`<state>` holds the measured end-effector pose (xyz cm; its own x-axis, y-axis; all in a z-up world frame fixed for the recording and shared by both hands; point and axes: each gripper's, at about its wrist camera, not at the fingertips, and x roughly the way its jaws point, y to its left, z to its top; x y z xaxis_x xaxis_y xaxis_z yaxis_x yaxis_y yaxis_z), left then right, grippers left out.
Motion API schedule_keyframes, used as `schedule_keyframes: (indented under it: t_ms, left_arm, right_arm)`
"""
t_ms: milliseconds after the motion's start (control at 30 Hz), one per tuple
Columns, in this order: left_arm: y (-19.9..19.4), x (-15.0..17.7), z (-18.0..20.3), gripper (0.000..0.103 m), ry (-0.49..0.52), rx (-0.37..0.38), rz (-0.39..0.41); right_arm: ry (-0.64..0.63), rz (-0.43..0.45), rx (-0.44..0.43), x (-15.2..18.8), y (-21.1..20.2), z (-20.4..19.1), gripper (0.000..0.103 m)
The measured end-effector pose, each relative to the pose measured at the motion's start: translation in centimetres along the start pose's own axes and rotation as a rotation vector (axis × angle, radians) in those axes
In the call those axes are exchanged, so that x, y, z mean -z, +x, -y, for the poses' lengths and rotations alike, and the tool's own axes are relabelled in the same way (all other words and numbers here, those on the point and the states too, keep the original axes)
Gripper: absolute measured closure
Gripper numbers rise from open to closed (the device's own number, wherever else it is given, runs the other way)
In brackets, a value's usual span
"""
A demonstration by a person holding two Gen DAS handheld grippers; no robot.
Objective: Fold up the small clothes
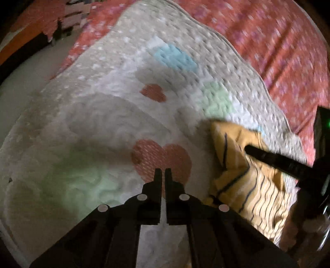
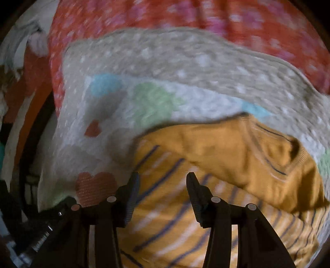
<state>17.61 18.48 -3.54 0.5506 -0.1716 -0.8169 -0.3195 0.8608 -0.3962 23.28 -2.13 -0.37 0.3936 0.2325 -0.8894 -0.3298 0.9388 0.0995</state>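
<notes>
A small mustard-yellow garment with dark blue and white stripes (image 2: 216,165) lies crumpled on a quilted white blanket with coloured hearts (image 2: 115,123). In the left wrist view the garment (image 1: 247,181) lies at the right. My right gripper (image 2: 162,177) is open and empty, hovering just above the striped part. One of its fingers (image 1: 268,157) shows over the garment in the left wrist view. My left gripper (image 1: 163,172) is shut and empty above a red heart on the blanket (image 1: 103,123), left of the garment.
The blanket lies on a red bedsheet with pink flowers (image 2: 185,16), also visible in the left wrist view (image 1: 278,41). A pile of other cloth (image 2: 24,41) sits at the far left. The bed's edge and dark floor lie at the left (image 1: 16,61).
</notes>
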Motion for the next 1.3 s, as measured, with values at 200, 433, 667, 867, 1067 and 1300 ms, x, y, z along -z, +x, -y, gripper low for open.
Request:
schedule_keyframes:
  t_ms: [200, 433, 667, 867, 1067, 1300]
  left_arm:
    - [0.4, -1.0, -3.1, 0.084, -0.130, -0.001, -0.011]
    - [0.1, -1.3, -4.2, 0.083, -0.164, 0.008, -0.014]
    - [-0.3, -1.4, -5.6, 0.077, -0.219, 0.037, -0.019]
    - [-0.7, -0.9, -5.1, 0.076, -0.192, 0.033, -0.010]
    - [-1.0, -1.1, -6.3, 0.075, -0.212, -0.025, 0.017]
    - [-0.8, -1.0, -5.1, 0.075, -0.168, -0.002, 0.023]
  right_arm:
    - [-0.168, -0.129, 0.130, -0.2, 5.2, -5.2, 0.090]
    - [-0.111, 0.038, -0.008, -1.1, 1.0, -6.1, 0.079]
    - [0.023, 0.040, -0.085, 8.3, -5.4, -3.2, 0.067]
    - [0.069, 0.080, 0.151, 10.7, -1.8, -2.9, 0.066]
    - [0.028, 0.028, 0.055, 8.4, 1.5, -5.2, 0.055]
    - [0.041, 0.090, -0.157, 8.5, -5.1, -2.4, 0.058]
